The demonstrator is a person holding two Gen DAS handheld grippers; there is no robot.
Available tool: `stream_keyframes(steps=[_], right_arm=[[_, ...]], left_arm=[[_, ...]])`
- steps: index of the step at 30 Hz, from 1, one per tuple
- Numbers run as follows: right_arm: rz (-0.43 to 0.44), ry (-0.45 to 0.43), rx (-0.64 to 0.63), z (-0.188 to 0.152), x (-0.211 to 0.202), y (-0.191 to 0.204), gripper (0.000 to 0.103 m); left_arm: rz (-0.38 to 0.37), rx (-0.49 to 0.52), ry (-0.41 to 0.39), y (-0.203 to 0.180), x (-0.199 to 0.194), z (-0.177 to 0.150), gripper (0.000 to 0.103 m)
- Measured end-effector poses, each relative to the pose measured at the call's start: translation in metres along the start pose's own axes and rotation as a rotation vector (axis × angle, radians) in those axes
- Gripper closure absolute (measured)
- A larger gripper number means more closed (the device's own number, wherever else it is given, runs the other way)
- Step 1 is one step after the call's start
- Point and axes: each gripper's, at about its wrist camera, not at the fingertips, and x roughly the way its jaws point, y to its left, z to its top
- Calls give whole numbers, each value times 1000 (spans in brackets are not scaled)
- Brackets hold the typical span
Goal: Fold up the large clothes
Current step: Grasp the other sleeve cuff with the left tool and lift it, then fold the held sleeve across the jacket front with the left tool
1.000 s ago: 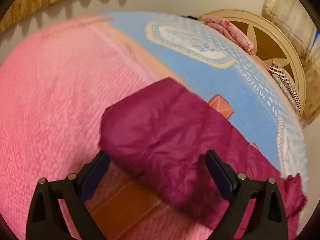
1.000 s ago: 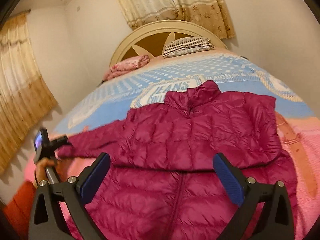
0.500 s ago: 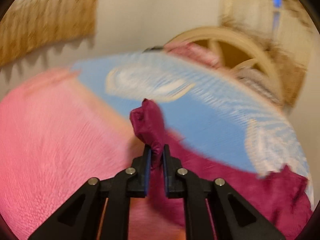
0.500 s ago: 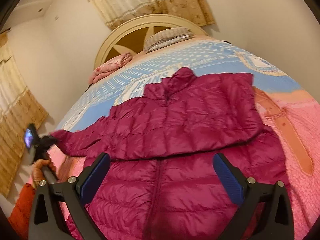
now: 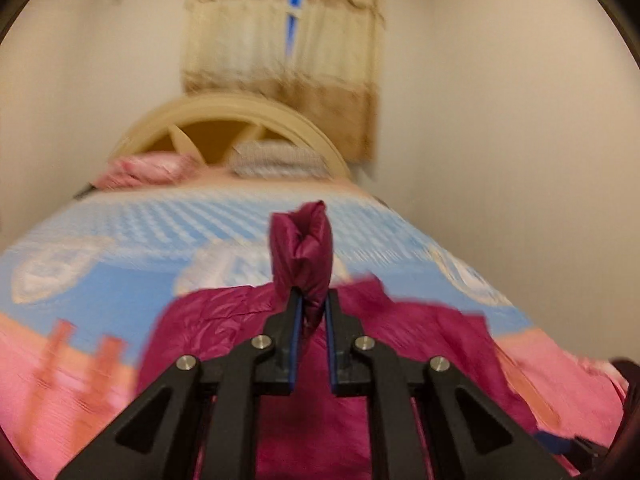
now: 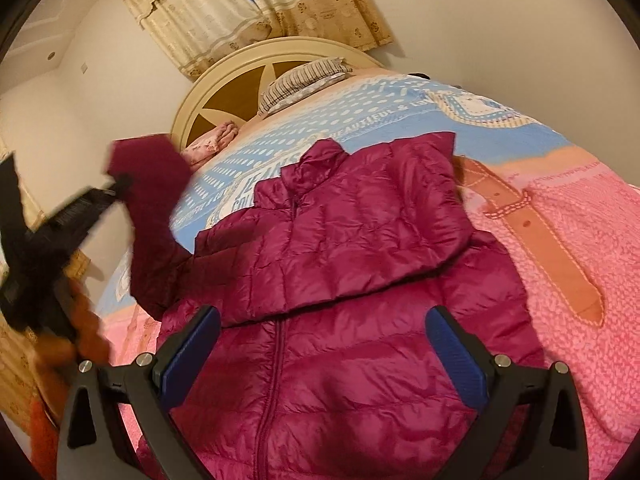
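A magenta quilted puffer jacket (image 6: 340, 264) lies front up on the bed, zipper toward me, with its right sleeve folded across the chest. My left gripper (image 5: 311, 304) is shut on the cuff of the jacket's left sleeve (image 5: 302, 252), which bunches up between the pads. In the right wrist view that left gripper (image 6: 120, 186) holds the sleeve (image 6: 152, 216) lifted off the bed at the left. My right gripper (image 6: 320, 344) hovers open over the jacket's lower front, nothing between its blue pads.
The bed carries a blue and pink blanket (image 6: 560, 248) with a printed orange belt. A striped pillow (image 6: 304, 80) and a pink bundle (image 6: 212, 144) lie by the cream headboard (image 6: 224, 76). Curtains (image 6: 256, 4) hang behind. A hand (image 6: 84, 328) grips the left tool.
My left gripper shut on the sleeve cuff, then rose and swung round toward the headboard, lifting the sleeve. The right gripper stayed open and drifted slightly over the jacket.
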Motion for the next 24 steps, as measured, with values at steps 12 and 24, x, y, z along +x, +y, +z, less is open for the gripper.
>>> stream_keyframes(steps=[12,24], right_arm=[[-38,-2,27,-6,-16,-23,1],[23,62,-132,55,75,36,1]], left_arm=[[-85,25,419,-30,11,-95,16],[232,-371,215,132,-44,-121,1]])
